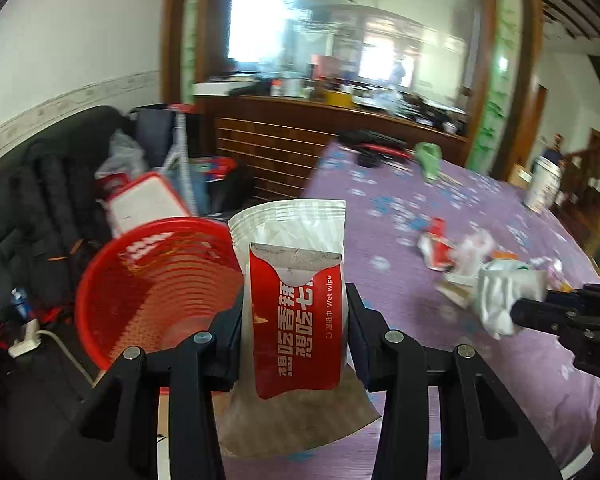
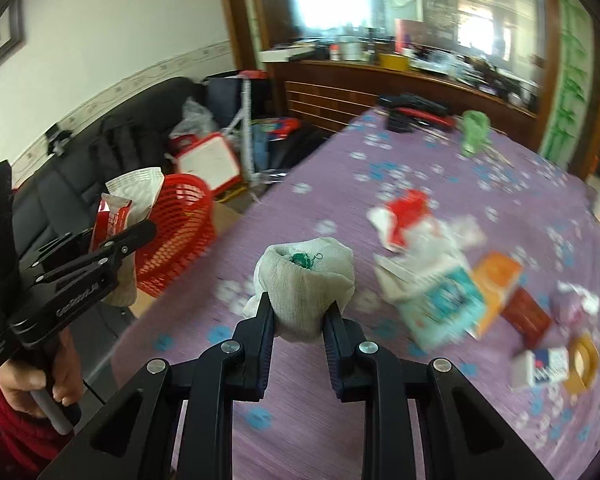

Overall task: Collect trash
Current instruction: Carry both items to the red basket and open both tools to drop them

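Observation:
My left gripper (image 1: 296, 312) is shut on a red and white wet wipe packet (image 1: 296, 304), held upright just right of the red mesh basket (image 1: 156, 288). The same packet (image 2: 116, 208) and left gripper (image 2: 120, 240) show at the left of the right wrist view, beside the basket (image 2: 180, 232). My right gripper (image 2: 300, 312) is shut on a crumpled white wad (image 2: 308, 284) with a green speck on top, above the purple tablecloth (image 2: 300, 184). In the left wrist view that wad (image 1: 504, 296) hangs at the right gripper's fingertips (image 1: 520, 312).
Loose wrappers and small boxes (image 2: 448, 280) lie scattered on the right of the table. A green bag (image 2: 474, 132) and dark items (image 2: 412, 114) sit at the far end. A black sofa (image 1: 40, 200) with clutter stands beyond the basket. A hand (image 2: 32, 376) holds the left gripper's handle.

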{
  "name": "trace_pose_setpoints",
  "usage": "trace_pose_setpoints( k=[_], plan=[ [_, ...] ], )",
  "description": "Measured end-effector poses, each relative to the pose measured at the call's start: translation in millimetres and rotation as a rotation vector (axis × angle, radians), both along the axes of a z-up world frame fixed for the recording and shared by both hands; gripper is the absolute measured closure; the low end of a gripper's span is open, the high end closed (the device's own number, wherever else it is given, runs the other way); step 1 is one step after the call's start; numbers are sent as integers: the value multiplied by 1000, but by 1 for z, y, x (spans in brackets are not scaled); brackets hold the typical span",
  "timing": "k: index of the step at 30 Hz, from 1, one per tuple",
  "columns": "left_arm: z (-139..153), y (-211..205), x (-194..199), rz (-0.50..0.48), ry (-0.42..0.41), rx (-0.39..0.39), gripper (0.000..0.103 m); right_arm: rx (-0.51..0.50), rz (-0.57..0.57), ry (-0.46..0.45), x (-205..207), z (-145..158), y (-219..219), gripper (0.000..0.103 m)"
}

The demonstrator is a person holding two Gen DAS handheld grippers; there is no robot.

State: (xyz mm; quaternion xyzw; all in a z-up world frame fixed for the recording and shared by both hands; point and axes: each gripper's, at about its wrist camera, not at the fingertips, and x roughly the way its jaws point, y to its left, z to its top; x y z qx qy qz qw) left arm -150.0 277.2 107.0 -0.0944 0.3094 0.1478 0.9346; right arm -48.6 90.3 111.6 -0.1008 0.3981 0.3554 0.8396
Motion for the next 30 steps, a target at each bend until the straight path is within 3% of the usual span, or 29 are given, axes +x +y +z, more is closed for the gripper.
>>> trace_pose_setpoints(
  k=[12, 23, 27, 30],
  plan=[
    [-18, 93, -22, 156, 39, -20, 61, 33, 171, 74, 0, 4, 115, 78],
    [-32, 115, -16, 171, 60, -46, 60, 5, 181, 127, 22, -19, 181, 73],
    [-30, 120, -16, 183, 44, -57, 44, 28, 175, 131, 29, -18, 187, 69],
    [-27, 118, -18, 184, 27, -53, 41, 57, 168, 132, 29, -12, 176, 66]
  ],
)
